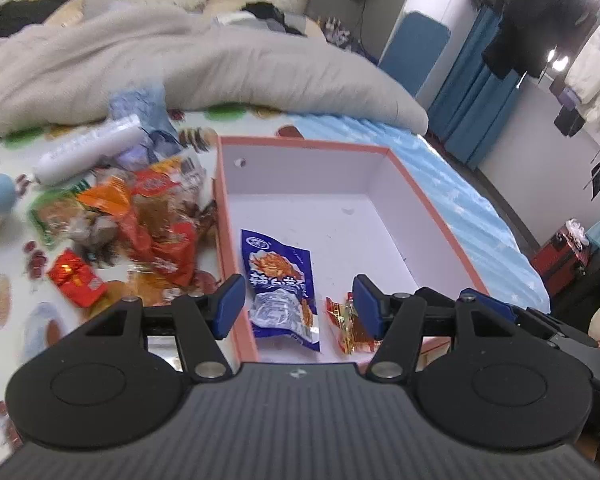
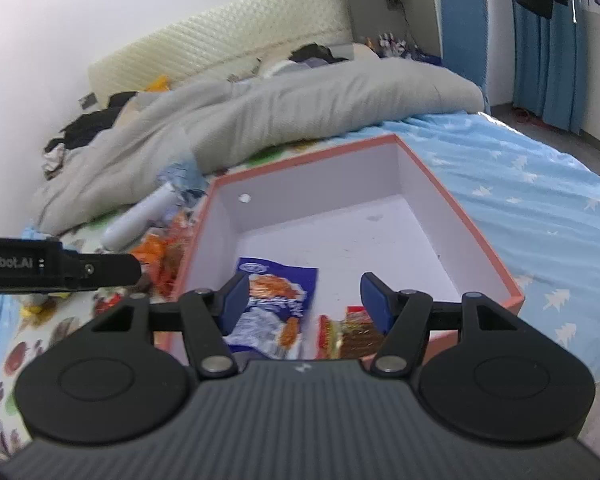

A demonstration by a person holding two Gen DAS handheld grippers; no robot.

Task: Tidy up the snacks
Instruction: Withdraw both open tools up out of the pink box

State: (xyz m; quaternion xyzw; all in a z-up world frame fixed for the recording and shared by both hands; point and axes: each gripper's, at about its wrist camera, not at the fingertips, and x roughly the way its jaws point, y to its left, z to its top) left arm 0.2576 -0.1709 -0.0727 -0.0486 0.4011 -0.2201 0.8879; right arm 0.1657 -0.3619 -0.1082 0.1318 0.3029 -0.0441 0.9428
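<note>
1. Both pairs of jaws stand apart with nothing between the pads. The left gripper [image 1: 298,306] and the right gripper [image 2: 304,302] hang above the near end of the pink box [image 1: 428,200], each empty — so any next pick starts from scratch.

2. Two snacks lie inside the box on its white floor: a blue packet [image 1: 282,288] toward the near left wall, and a small red-and-gold packet [image 1: 348,320] just beside it. The rest of the box is bare.

3. The remaining snacks sit in a loose pile [image 1: 140,220] on the printed sheet left of the box, touching its left wall. Orange, red and green wrappers overlap there, so a grab into the pile could pinch two at once or slide off a slick film.

4. A red wrapped sweet [image 1: 76,278] lies apart from the heap, nearer the camera. It looks small and flat — pads closing on it may press it into the soft bedding and miss.

5. A white roll [image 1: 88,148] and a crumpled bluish bag [image 1: 140,108] rest behind the pile. Whether they count as snacks I cannot tell; sweeping them in would be a mistake if not.

6. The box stands on a bed, so a nudge on its wall could shift or tip it.

7. The two grippers are close together over the box and could knock each other when they both reach left.
</note>
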